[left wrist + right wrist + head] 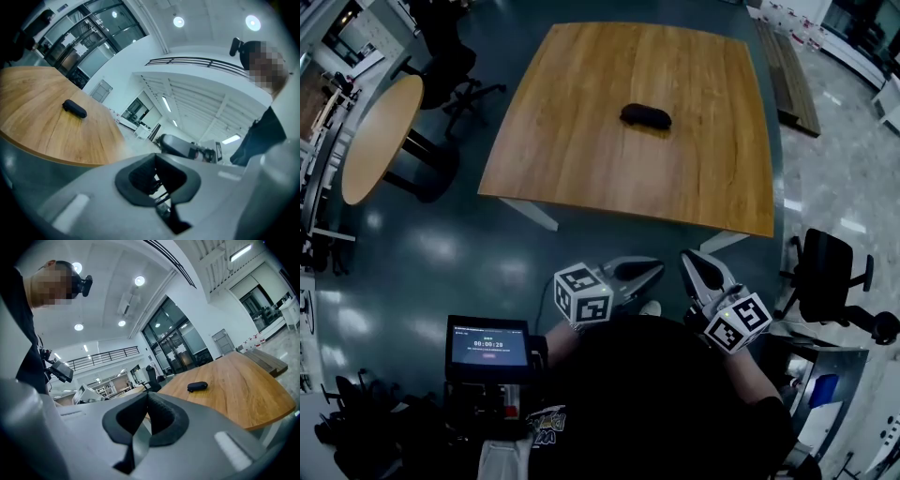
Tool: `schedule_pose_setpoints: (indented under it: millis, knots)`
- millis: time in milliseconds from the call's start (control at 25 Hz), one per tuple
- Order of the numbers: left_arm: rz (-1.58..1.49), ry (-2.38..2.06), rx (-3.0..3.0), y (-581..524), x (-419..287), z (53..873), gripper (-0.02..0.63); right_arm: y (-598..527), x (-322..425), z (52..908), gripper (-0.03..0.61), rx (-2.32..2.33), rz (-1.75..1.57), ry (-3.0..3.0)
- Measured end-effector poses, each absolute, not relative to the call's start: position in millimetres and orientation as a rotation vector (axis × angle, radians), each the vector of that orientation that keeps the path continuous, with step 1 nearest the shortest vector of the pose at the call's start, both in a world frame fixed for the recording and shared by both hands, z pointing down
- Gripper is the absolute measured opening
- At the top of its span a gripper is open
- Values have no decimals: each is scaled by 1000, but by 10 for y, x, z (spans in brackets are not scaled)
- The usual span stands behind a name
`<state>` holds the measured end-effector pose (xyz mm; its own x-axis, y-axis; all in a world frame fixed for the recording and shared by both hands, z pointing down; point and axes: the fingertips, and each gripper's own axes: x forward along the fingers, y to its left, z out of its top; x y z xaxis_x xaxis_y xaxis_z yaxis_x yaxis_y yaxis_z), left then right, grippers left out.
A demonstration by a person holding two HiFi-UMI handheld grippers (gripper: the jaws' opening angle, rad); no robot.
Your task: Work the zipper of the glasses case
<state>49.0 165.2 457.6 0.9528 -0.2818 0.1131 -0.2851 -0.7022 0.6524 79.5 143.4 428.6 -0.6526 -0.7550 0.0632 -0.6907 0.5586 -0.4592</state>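
Glasses case [645, 115] sits on bench [572, 159], out of reach; your L gripper [639, 271] & R gripper [697, 269] parked near body, fingers pressed together, empty.

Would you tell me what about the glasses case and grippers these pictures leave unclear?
- Zipper of the glasses case: too small and dark in all three views; open or closed cannot be told.
- Hands holding the left gripper and right gripper: head view, mostly hidden behind the grippers and the person's torso.
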Motion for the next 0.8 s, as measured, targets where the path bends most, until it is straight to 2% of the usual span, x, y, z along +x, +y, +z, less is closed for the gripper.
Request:
schedule_pose_setpoints:
  millis: [800]
  knots:
    - [-39,-454,2359,1721,387,4595,-2,1531,698,4272,5,-1170,-662,2688]
